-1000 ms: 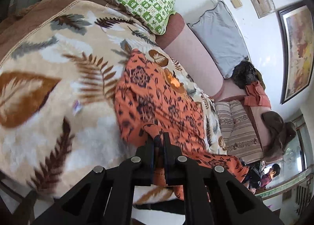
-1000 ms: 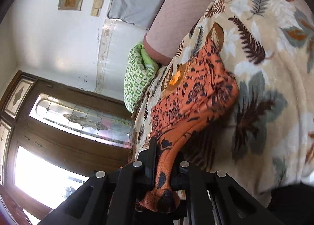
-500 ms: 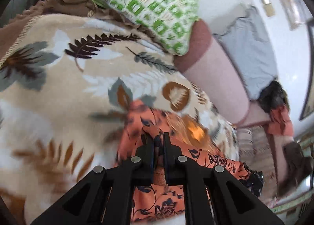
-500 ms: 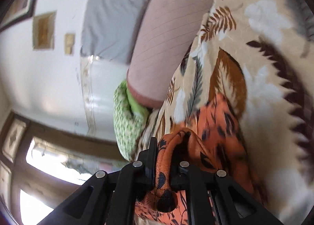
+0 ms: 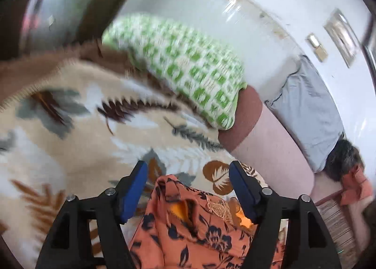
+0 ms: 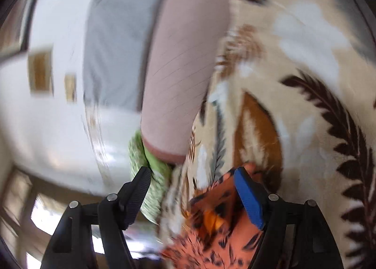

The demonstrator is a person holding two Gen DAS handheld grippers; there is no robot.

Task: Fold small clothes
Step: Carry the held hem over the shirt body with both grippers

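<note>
An orange garment with a dark flower print (image 5: 199, 229) lies on the leaf-patterned blanket (image 5: 70, 151). My left gripper (image 5: 188, 189) is open, its blue pads either side of the garment's top edge, holding nothing. In the right wrist view the same garment (image 6: 216, 226) lies low between the fingers. My right gripper (image 6: 192, 194) is open and empty, its blue pad beside the cloth. Both views are blurred by motion.
A green-and-white checked pillow (image 5: 188, 67) lies at the head of the bed, beside a pink bolster (image 5: 265, 149) and a grey pillow (image 5: 307, 109). A white wall stands behind. More clothes (image 5: 352, 182) are piled at the far right.
Both grippers were shut on the orange garment and carried its edge up toward the pillows. Now both have opened and let the garment go onto the blanket.
</note>
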